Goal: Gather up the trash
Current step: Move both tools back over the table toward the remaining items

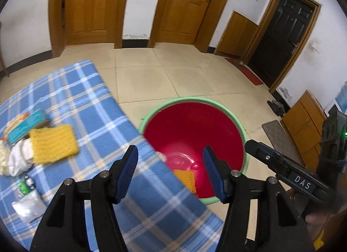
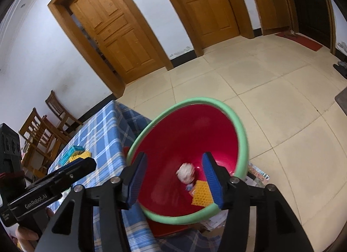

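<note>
Your right gripper (image 2: pixel 173 178) and left gripper (image 1: pixel 170 171) both hang parted and empty over the red bin (image 2: pixel 240 130), paper wad (image 2: pixel 186 172) dropped inside, so drop step looks done; next swing left to the trash (image 1: pixel 53 147) remaining on the table (image 1: pixel 91 100).

This is a room in a home. Panelled wooden doors (image 1: pixel 91 7) stand in white walls (image 1: pixel 26 20) above a pale tiled floor (image 1: pixel 164 74). Wooden chairs (image 2: pixel 43 126) sit by a desk (image 1: pixel 91 109) under a blue checked cloth, and a doormat (image 1: pixel 245 70) lies before a dark entrance door (image 1: pixel 284 35).
</note>
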A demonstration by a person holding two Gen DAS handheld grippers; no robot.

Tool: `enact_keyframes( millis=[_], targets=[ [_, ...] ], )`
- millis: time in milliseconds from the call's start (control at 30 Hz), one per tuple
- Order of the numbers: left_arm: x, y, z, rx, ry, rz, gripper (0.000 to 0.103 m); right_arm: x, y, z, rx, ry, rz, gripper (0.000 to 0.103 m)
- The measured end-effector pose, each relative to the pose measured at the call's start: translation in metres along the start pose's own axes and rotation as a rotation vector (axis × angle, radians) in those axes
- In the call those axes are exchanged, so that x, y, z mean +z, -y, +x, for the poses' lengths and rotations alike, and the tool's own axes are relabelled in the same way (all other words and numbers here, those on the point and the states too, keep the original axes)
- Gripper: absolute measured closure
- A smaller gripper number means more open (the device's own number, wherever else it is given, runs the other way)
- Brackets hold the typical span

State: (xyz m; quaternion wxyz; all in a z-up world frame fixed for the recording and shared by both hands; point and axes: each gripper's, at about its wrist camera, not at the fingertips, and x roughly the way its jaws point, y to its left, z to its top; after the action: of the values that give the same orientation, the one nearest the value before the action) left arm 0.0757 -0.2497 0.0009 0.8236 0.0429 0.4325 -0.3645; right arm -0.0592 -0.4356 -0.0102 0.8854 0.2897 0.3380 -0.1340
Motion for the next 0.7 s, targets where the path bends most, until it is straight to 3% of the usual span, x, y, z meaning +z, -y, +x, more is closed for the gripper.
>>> enact_keyframes(
  millis=[700],
  targets=[
    [-0.016, -0.148, -0.081, 0.237, 0.109, -0.203, 0.041, -0.005, -0.132, 0.033, 0.21, -0.136, -0.203, 0.045]
  ],
)
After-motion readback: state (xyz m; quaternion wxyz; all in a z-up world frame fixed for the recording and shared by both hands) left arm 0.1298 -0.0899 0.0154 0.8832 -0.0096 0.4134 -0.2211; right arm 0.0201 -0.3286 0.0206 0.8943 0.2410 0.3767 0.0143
